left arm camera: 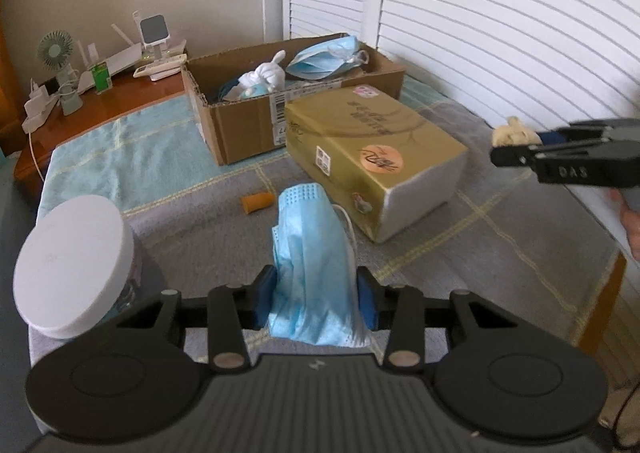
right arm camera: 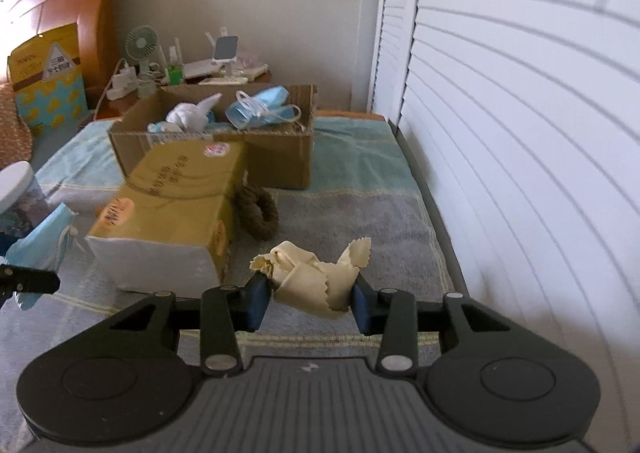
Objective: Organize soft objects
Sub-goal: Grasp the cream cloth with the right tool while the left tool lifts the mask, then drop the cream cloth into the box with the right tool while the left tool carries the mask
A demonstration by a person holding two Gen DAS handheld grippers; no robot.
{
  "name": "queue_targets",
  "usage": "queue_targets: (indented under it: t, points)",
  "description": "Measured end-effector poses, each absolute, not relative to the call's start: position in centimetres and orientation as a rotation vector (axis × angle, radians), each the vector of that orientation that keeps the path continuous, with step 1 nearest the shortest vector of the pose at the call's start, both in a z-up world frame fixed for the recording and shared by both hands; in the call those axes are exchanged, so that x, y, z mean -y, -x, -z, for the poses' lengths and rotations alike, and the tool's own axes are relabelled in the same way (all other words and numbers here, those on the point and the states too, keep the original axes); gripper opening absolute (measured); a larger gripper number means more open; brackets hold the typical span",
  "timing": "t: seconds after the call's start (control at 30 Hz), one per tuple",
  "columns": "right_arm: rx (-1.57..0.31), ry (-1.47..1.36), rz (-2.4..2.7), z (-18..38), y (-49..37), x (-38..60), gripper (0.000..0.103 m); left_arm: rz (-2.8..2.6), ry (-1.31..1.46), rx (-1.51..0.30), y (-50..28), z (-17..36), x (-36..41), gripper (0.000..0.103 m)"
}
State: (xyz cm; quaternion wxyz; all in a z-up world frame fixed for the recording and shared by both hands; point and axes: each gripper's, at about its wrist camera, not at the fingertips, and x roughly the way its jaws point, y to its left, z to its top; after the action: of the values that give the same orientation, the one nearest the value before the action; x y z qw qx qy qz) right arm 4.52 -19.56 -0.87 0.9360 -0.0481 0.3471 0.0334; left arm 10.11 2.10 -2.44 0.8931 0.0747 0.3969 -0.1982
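Note:
My left gripper (left arm camera: 316, 303) is shut on a light blue face mask (left arm camera: 312, 249), which stands up between the blue pads above the grey cloth. My right gripper (right arm camera: 310, 305) is shut on a crumpled cream cloth (right arm camera: 312, 273); it also shows at the right of the left wrist view (left arm camera: 516, 149). An open cardboard box (left arm camera: 248, 109) at the back holds blue masks (left arm camera: 324, 61) and a white soft toy (left arm camera: 266, 77); the box shows in the right wrist view too (right arm camera: 280, 157).
A gold tissue box (left arm camera: 372, 149) lies in front of the cardboard box. A white-lidded jar (left arm camera: 72, 265) stands at left. A small orange piece (left arm camera: 258, 201) and a brown furry ring (right arm camera: 256, 213) lie on the cloth. White louvred doors (right arm camera: 520, 133) run along the right.

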Motion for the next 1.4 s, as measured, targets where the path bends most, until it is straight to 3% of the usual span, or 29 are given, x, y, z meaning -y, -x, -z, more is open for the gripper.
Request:
queue_targets:
  t: [0.33,1.0,1.07,1.13,1.4]
  points:
    - [-0.664,0.146,-0.125,-2.0,-6.7,18.4,0.047,0.464,-0.142,-0.804,-8.9,1.2,-2.9,0.041]
    - [-0.653,0.262,-0.315,-5.4,-20.6,11.0,0.047,0.461,-0.086,-0.766,-10.9,0.9,-4.0,0.041]
    - [-0.653,0.261,-0.310,-5.1,-21.4,10.5,0.055,0.463,-0.084,-0.765,-11.1,0.9,-4.0,0.041]
    - [-0.657,0.247,-0.316,-4.8,-21.8,10.3,0.075,0.461,-0.086,-0.764,-11.3,0.8,-4.0,0.041]
    - [-0.667,0.221,-0.293,-4.5,-20.0,10.7,0.103,0.451,-0.078,-0.776,-11.8,0.6,-4.0,0.041]
